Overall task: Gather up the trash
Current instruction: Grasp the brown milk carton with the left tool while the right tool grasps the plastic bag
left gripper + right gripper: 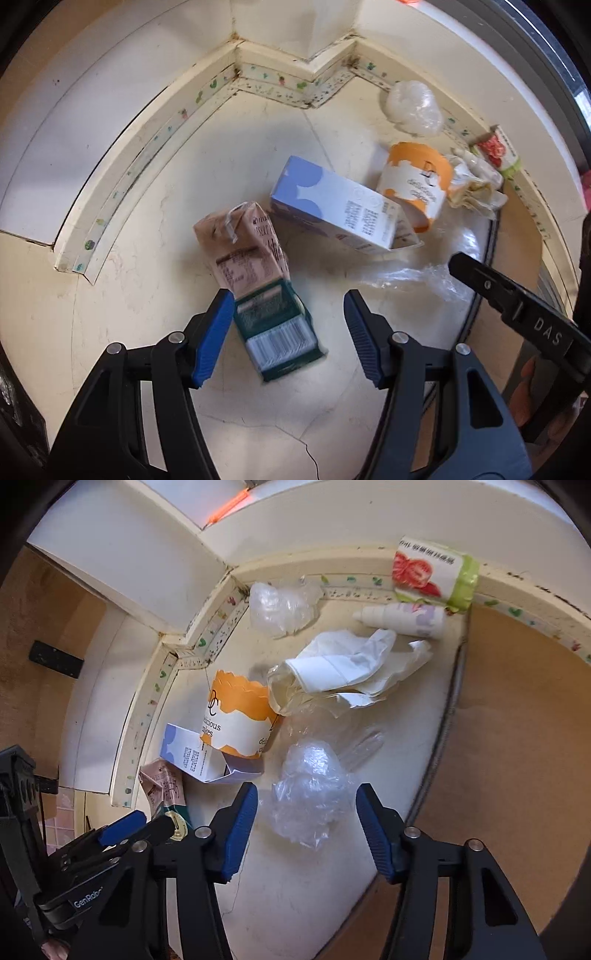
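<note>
The left gripper (288,332) is spread wide, straddling the green end of a brown-and-green drink carton (258,280) lying on the cream tiled floor (147,295). The right gripper (306,827) also gapes, its blue pads either side of a crumpled clear plastic wrapper (310,794), gripping nothing; a blue-and-white carton (332,210) lies beside an orange-and-white paper cup (236,716)

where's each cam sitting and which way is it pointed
Left wrist: on the left gripper, looking down along its open jaws at the brown and green carton on the cream floor; the right gripper's black finger shows at right.
Right wrist: on the right gripper, looking down between open jaws at crumpled clear plastic; the left gripper pokes in at lower left.
Shared: orange paper cup and blue and white box.
</note>
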Tool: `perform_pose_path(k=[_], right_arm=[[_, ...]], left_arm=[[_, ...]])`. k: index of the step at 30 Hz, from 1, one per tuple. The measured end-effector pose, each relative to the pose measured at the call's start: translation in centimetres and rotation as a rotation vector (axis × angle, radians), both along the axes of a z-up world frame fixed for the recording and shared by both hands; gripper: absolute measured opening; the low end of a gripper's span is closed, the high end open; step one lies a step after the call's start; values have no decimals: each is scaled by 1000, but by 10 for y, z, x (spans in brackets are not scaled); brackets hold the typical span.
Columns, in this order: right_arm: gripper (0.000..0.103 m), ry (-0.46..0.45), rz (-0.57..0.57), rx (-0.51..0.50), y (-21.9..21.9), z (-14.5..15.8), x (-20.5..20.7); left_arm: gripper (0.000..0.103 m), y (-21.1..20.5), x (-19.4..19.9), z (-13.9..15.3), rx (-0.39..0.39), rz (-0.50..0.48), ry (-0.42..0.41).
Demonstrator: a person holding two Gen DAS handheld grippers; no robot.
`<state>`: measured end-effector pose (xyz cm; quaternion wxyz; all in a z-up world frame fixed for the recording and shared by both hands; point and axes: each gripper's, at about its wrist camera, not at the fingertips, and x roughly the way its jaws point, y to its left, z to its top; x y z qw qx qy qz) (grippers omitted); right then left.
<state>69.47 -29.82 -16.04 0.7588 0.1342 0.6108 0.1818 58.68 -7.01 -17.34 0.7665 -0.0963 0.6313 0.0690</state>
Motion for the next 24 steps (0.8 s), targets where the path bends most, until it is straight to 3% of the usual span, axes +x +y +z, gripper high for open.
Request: perform_pose_path(k=[2,4,10,18,24], right_arm=[[45,3,12,-3,5,-5,1],[39,-2,20,-8,9,-9,1],[26,-35,34,-36,16,-3,-8],[23,-56,36,-12,18,9,-37],[22,-66,24,47,15,25,-65]], left_arm=[[53,2,2,-4,4,3,-6],[34,4,4,-8,-16,3,8],[33,6,0,-8,-21,5,-18],[32,9,-10,-4,-8,-20,-30],[30,14,-37,21,-39,-66,-65]])
